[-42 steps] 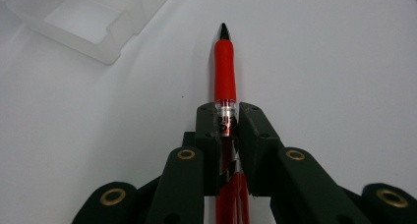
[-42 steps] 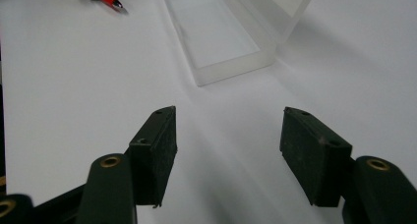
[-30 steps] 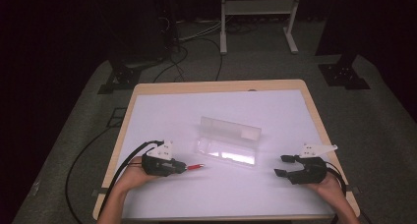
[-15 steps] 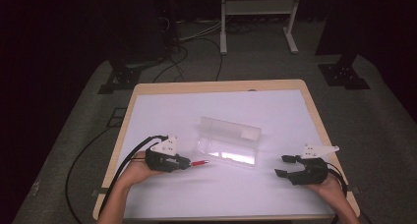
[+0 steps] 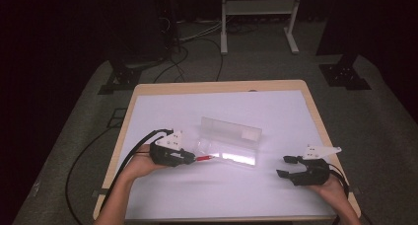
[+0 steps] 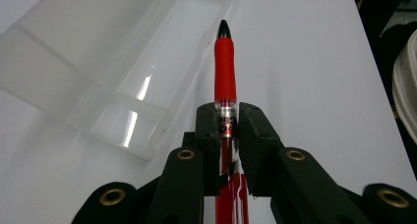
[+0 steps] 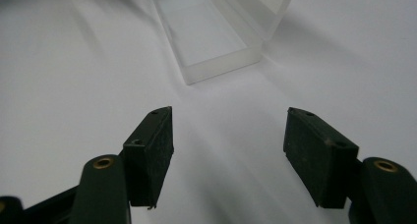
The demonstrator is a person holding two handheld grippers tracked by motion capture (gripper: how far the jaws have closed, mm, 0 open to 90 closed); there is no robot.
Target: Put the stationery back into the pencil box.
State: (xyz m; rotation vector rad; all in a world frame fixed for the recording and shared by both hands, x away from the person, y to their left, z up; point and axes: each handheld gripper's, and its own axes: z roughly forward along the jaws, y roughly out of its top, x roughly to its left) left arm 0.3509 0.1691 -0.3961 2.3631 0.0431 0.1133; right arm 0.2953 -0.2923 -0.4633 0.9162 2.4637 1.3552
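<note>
**Pen carried toward the open box**

Compared with the frame a second ago, the left gripper (image 5: 190, 159) is seen a little farther up the table and closer to the box (image 5: 231, 143); the red pen (image 5: 204, 158) has been brought with it, so that its tip now lies at the box's near left corner. The right gripper (image 5: 290, 167) and the box are found where they were.

The pen (image 6: 225, 76) is clamped between the closed jaws of the left gripper, with its black tip pointed away, over the edge of the clear tray (image 6: 162, 62). The right gripper (image 7: 228, 150) is held with jaws wide apart and nothing between them, near the right edge of the table (image 5: 315, 111), well apart from the box (image 7: 211, 32).

Black print is seen on the pen's clear barrel between the pads, but it is partly covered and cannot be read. The pen's rear end is cut off at the bottom of the left gripper view. The box's clear walls are hard to separate from the white table top.
</note>
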